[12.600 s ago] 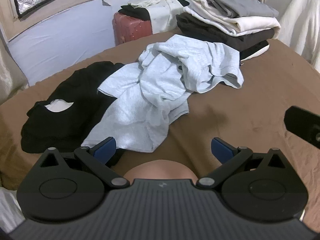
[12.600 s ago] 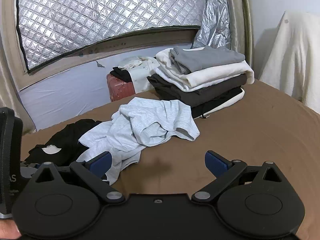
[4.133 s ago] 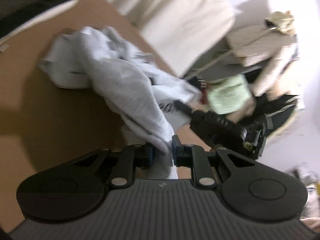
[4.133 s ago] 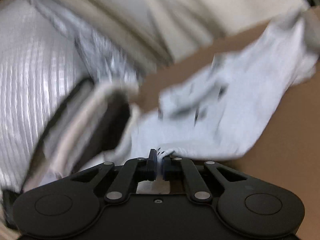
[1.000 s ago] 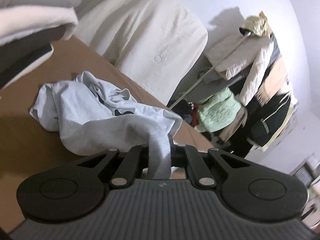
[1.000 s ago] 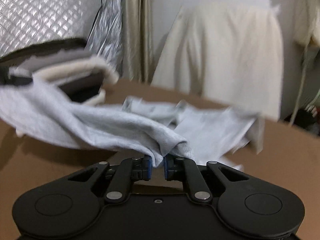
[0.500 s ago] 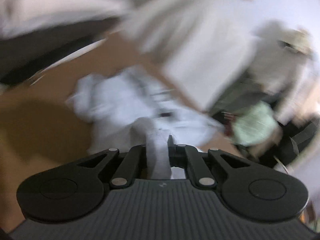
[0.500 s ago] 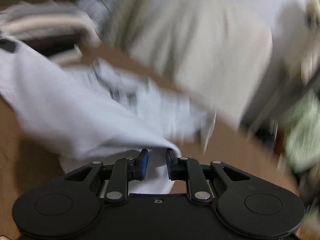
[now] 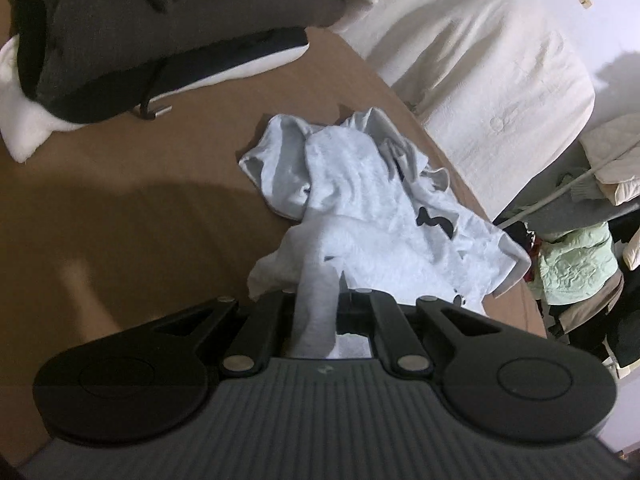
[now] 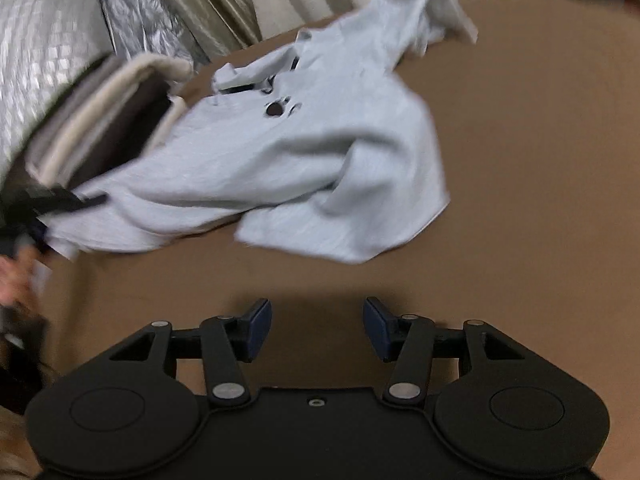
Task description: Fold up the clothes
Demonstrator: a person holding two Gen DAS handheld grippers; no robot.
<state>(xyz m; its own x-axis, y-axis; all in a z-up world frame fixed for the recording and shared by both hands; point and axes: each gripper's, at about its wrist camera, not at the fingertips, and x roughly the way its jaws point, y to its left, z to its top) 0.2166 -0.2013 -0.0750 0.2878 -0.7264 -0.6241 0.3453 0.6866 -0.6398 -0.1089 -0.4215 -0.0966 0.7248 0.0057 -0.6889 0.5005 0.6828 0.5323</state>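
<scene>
Left wrist view, claw: the left gripper (image 9: 318,300) is clenched on a bunched strip of the light grey garment (image 9: 372,216), which runs up out of the fingers toward 12 o'clock.
Left wrist view, garment: crumpled on the brown bed cover (image 9: 120,208), spreading from centre toward 3 o'clock, near the bed's edge; a dark print shows on it.
Left wrist view, surroundings: a stack of folded clothes (image 9: 160,28) sits at 10 to 11 o'clock, well apart from the garment.
Right wrist view, claw: the right gripper (image 10: 318,326) is released, blue pads (image 10: 260,316) spread wide, nothing between them, hovering over bare cover at 6 o'clock.
Right wrist view, garment: lies from 9 o'clock to 1 o'clock, blurred; its left end is lifted toward the other gripper at the 9 o'clock edge, and a loose flap hangs nearest at centre.
Handling: likely soft, light, limp knit; it will sag and bunch, not slip.
Where to hold: probably the nearest loose hem corner at about 1 o'clock from the pads, pinching both layers, so the two grips can stretch it flat.
</scene>
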